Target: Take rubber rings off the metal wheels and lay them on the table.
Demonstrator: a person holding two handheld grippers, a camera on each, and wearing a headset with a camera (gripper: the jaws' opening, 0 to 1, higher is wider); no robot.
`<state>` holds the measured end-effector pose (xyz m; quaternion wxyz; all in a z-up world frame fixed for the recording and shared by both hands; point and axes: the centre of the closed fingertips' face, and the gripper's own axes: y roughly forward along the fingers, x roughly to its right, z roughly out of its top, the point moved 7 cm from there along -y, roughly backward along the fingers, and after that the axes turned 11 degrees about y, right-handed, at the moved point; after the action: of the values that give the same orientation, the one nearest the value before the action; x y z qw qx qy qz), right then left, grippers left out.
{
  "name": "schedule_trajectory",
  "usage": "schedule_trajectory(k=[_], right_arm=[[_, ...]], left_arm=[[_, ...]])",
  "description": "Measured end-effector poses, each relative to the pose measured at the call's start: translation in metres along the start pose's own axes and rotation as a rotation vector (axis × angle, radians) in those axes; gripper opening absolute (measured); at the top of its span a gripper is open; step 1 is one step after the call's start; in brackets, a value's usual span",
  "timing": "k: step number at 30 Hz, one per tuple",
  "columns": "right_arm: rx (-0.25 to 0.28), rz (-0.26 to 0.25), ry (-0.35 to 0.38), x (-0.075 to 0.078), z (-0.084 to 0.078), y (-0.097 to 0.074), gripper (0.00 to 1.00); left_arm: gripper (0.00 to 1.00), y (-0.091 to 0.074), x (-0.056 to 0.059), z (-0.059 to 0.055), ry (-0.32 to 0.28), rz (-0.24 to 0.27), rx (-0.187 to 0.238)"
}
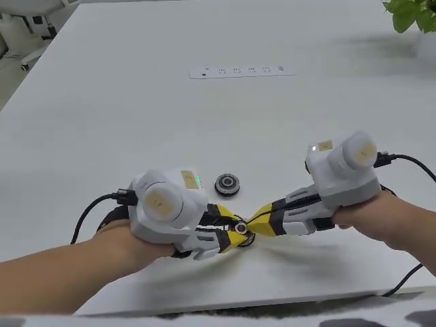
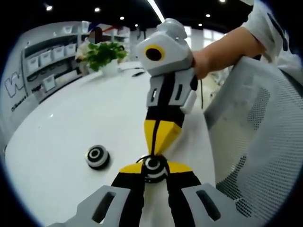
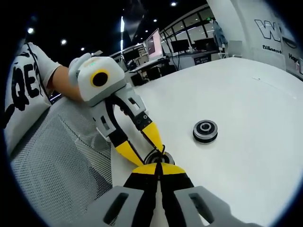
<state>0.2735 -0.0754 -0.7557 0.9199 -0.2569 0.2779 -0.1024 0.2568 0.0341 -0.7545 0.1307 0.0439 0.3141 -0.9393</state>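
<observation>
Ahead of the left gripper (image 1: 235,235), the right gripper (image 1: 253,223) bars the way, tips meeting at the held wheel (image 2: 154,166). A loose wheel (image 1: 227,184) lies near on its left. Beyond that wheel the table (image 1: 122,109) lies open up to a power strip (image 1: 242,71). A mesh chair (image 2: 255,132) flanks its right.

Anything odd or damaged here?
Nothing stands out. The left gripper holds one wheel with the right gripper closed at its rim; the second wheel lies flat on the table, ring on.
</observation>
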Motion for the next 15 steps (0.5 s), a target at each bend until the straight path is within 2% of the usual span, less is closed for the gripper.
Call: schedule_trajectory(k=[8,10,15], right_arm=[[0.008,0.006,0.009,0.0,0.001,0.0,0.0],[0.01,0.008,0.011,-0.001,0.002,0.0,0.0],[0.01,0.013,0.013,-0.002,0.002,-0.001,0.0]], left_arm=[[0.26,-0.011,-0.001,0.006,-0.011,-0.021,0.029],[0.28,-0.014,0.0,0.007,-0.036,-0.034,0.039],[0.34,-0.024,0.0,0.011,-0.033,-0.019,0.06]])
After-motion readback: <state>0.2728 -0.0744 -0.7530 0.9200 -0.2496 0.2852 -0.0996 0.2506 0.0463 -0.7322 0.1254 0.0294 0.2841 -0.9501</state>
